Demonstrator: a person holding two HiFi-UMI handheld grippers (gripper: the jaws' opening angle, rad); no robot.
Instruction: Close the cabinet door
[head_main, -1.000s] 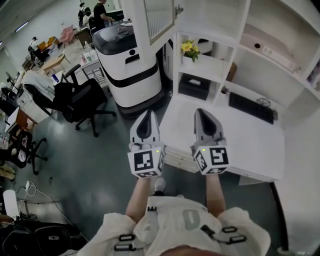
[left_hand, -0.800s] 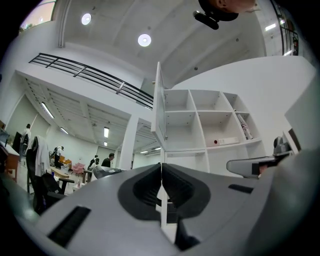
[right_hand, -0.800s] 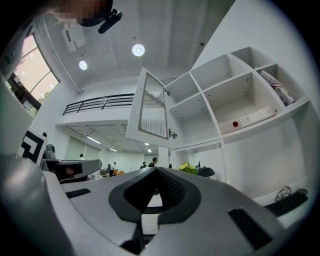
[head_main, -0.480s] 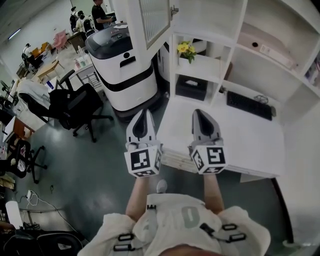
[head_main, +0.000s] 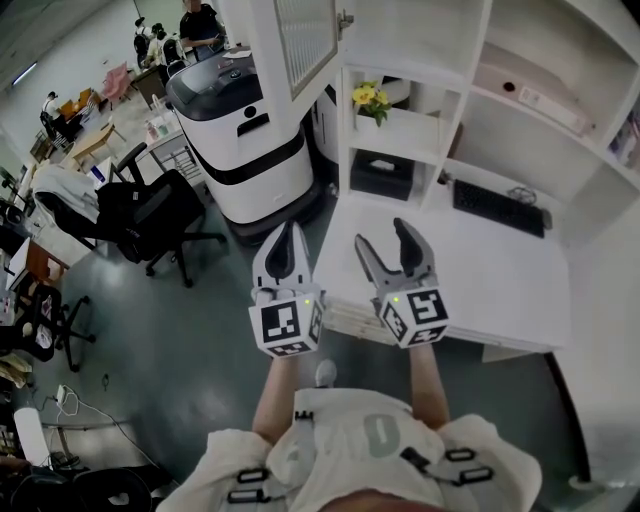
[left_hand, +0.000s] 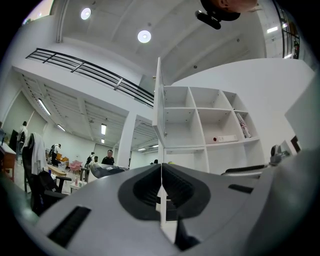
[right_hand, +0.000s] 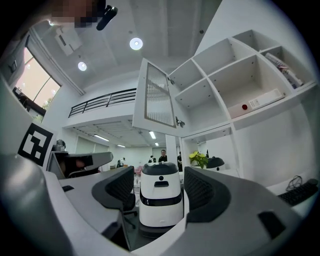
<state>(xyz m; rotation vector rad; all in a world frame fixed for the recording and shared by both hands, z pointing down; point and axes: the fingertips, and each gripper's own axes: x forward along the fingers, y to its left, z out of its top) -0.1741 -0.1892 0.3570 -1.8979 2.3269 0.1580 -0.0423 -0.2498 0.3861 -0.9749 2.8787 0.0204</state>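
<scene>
The white cabinet door (head_main: 305, 40) with a ribbed glass panel stands swung open at the top of the head view, its knob (head_main: 345, 17) at the edge nearest the shelves. The right gripper view shows the door (right_hand: 157, 97) high up and to the left, and the left gripper view shows the door (left_hand: 159, 107) edge-on. My left gripper (head_main: 288, 232) is shut and empty, well below the door. My right gripper (head_main: 383, 236) hangs over the desk's left end; its jaws have just been opening and nothing is between them. Neither gripper touches the door.
A white machine with a black top (head_main: 245, 130) stands on the floor under the open door. The white desk (head_main: 500, 280) carries a keyboard (head_main: 498, 212). Yellow flowers (head_main: 368, 98) and a black box (head_main: 388, 172) sit in the shelves. Black office chair (head_main: 150, 205) at left; people far back.
The right gripper's jaws went from shut to wide open and the gripper sank slightly. The left gripper stayed shut and in place.
</scene>
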